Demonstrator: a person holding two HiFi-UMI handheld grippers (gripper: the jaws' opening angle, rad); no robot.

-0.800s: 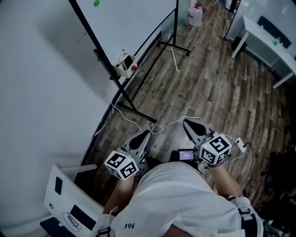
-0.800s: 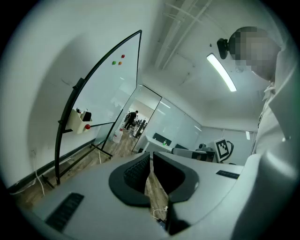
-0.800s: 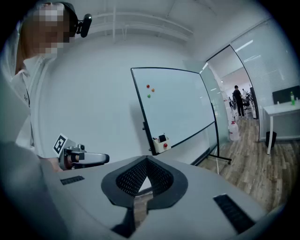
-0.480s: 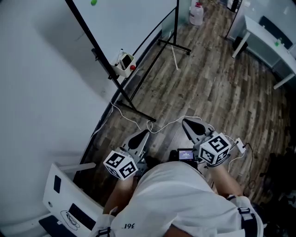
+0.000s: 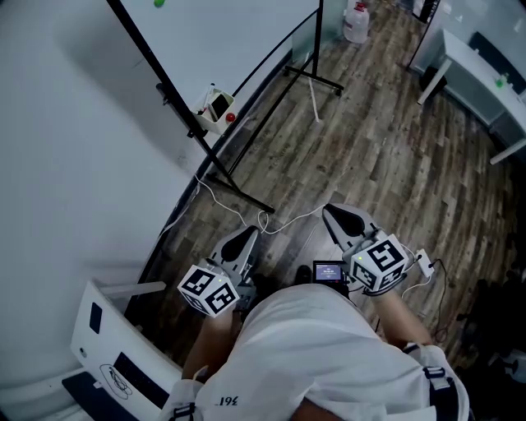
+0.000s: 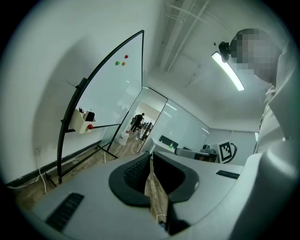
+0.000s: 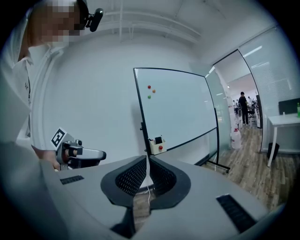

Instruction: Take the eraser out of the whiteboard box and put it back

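Both the left tool [image 5: 250, 233] and right tool [image 5: 329, 213], closed, barely shifted.

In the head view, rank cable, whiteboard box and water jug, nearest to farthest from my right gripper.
From the right gripper:
1. cable, on the floor just left
2. whiteboard box, farther left on the stand
3. water jug, beyond the board's far end

Empty right claw [image 7: 146, 161], jaws together, level toward the whiteboard [image 7: 180, 110] and its box [image 7: 156, 146]
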